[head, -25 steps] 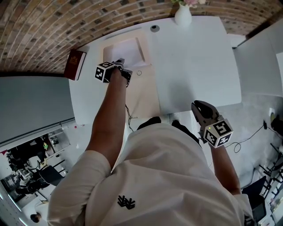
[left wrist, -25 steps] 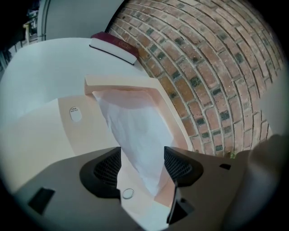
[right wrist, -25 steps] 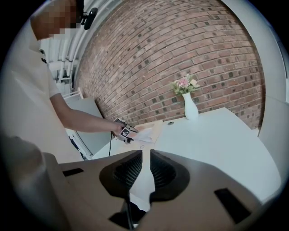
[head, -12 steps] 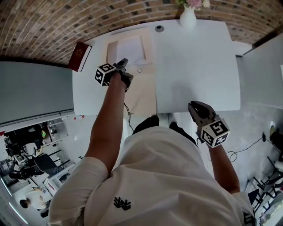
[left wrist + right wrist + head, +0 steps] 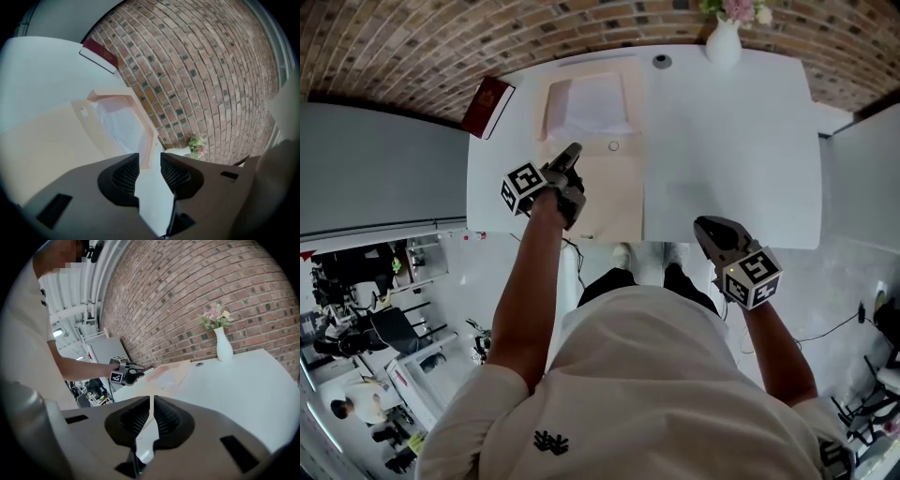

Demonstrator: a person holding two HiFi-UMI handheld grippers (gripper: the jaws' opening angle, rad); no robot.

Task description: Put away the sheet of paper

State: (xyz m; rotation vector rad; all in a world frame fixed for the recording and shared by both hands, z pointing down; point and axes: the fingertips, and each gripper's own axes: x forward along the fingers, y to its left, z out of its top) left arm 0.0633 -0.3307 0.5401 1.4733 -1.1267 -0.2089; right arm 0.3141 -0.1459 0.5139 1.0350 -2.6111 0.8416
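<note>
The white sheet of paper [image 5: 596, 101] lies inside the far half of an open beige folder case [image 5: 619, 192] on the white table; it also shows in the left gripper view as paper [image 5: 118, 123] within the raised rim. My left gripper [image 5: 573, 152] hovers over the case's near flap, just short of the sheet. Its jaws [image 5: 150, 161] are closing with nothing between them. My right gripper [image 5: 706, 229] hangs at the table's front edge, away from the case, its jaws [image 5: 153, 401] together and empty.
A red book [image 5: 488, 105] lies at the table's far left corner. A white vase with flowers [image 5: 725, 39] stands at the back edge beside a round cable hole [image 5: 661, 61]. A small snap ring [image 5: 613, 146] sits on the case's flap. A brick wall runs behind the table.
My left gripper has drawn back from the paper compartment toward the near flap and its jaws have narrowed. The right gripper has kept its place at the table's front edge.
</note>
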